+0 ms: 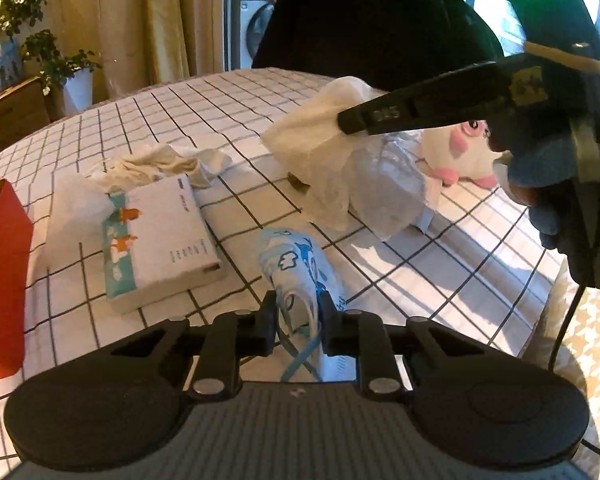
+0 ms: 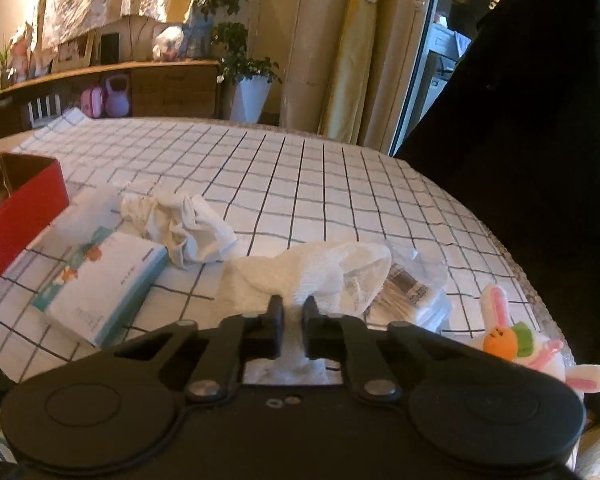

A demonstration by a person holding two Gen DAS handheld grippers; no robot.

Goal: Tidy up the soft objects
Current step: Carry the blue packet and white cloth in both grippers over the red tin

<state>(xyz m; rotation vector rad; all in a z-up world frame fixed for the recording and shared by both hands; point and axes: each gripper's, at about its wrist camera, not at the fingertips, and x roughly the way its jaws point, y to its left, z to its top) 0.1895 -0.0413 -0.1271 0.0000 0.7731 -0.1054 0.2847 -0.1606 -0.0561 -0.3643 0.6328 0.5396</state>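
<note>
Both tools grip: left gripper (image 1: pixel 298 316) pinches the blue-printed cloth (image 1: pixel 296 264), right gripper (image 2: pixel 292 320) the white cloth (image 2: pixel 312 276). Crumpled rag (image 2: pixel 180 224), tissue pack (image 2: pixel 100 280) and plush toy (image 2: pixel 512 344) remain scattered on the table (image 2: pixel 340 184); sorting has barely begun.

I read this as home living area: checked tablecloth (image 2: pixel 300 168) on table, potted plant (image 2: pixel 244 76) behind it, wooden sideboard (image 2: pixel 172 84) left of plant (toys on top), washing machine (image 1: pixel 256 28) beyond table.
</note>
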